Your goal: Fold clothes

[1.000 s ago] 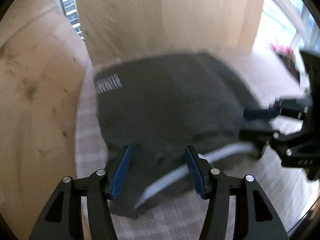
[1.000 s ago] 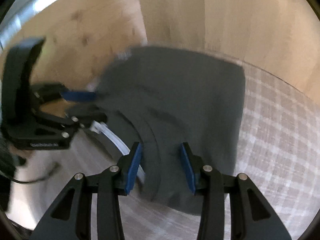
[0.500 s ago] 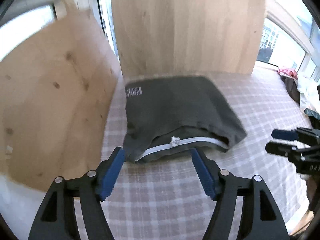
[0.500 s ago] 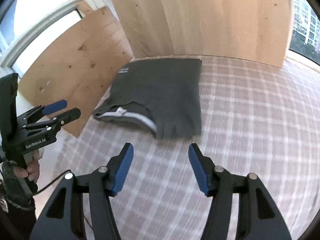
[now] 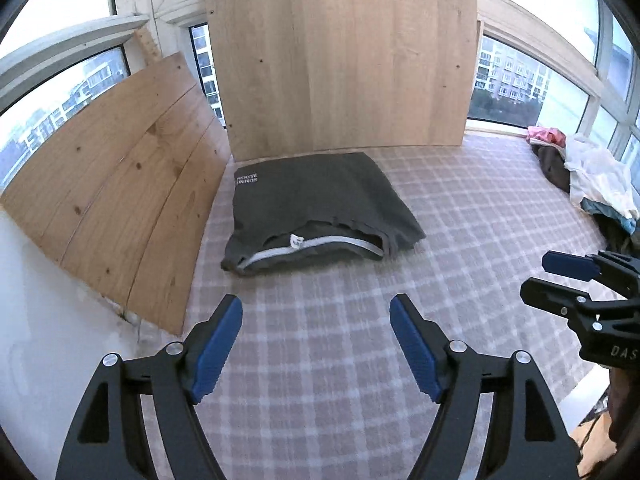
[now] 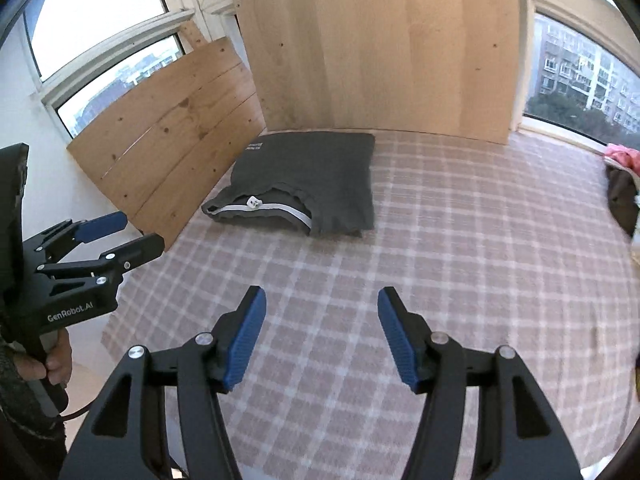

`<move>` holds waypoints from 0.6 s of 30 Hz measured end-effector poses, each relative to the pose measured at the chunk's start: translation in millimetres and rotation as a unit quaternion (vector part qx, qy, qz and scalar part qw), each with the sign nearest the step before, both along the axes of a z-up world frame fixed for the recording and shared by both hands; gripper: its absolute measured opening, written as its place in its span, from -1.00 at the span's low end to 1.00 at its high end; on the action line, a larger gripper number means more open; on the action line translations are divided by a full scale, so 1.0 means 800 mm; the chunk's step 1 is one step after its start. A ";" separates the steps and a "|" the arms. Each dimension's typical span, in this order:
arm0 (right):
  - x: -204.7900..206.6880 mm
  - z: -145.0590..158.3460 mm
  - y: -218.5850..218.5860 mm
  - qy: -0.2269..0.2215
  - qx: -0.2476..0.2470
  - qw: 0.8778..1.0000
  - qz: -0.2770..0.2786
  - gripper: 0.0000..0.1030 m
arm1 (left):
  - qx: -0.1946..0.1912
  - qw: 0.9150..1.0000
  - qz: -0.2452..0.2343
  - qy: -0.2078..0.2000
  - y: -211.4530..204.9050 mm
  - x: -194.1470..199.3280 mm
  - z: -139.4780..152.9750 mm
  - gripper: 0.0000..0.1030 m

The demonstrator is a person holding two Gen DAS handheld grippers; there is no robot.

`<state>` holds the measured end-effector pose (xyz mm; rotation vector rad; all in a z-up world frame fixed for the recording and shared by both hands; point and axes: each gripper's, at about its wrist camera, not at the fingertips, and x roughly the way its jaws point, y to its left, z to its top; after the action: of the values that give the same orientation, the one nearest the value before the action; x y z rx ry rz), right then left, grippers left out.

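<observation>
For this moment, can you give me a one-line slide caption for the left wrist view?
Folded dark grey garment lying on the checked cloth, both tongs, left and right, empty.

Checked bed cover (image 5: 460, 240) with folded dark garment (image 5: 316, 204), clothes heap (image 5: 588, 176).

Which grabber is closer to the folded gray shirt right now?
Left, though only slightly. The left gripper hangs open, jaws still opening, just in front of the folded gray shirt. The right gripper is open too, set back and off toward the shirt's right. Neither touches it.
</observation>
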<state>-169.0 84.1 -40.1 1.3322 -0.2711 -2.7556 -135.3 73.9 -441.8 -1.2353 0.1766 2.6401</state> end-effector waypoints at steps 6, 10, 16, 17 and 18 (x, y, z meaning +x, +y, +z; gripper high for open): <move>0.035 0.009 0.000 0.005 0.005 1.000 -0.013 0.14 | 0.009 1.000 0.007 0.007 0.008 0.027 0.017 0.45; 0.058 0.015 0.003 0.010 0.018 1.000 -0.013 0.14 | 0.018 1.000 0.001 0.016 0.018 0.044 0.028 0.45; 0.092 0.022 0.025 0.014 0.021 1.000 -0.018 0.14 | 0.023 0.999 -0.006 0.022 0.046 0.073 0.043 0.45; 0.097 0.023 0.030 0.015 0.020 1.000 -0.015 0.14 | 0.023 0.999 -0.005 0.024 0.051 0.078 0.046 0.45; 0.102 0.024 0.035 0.015 0.019 1.000 -0.012 0.14 | 0.025 0.999 -0.003 0.026 0.057 0.083 0.049 0.45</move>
<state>-87.6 111.9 -21.1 1.3023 -0.2359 -2.8131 -68.5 119.6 -402.9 -1.1485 0.1208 2.6573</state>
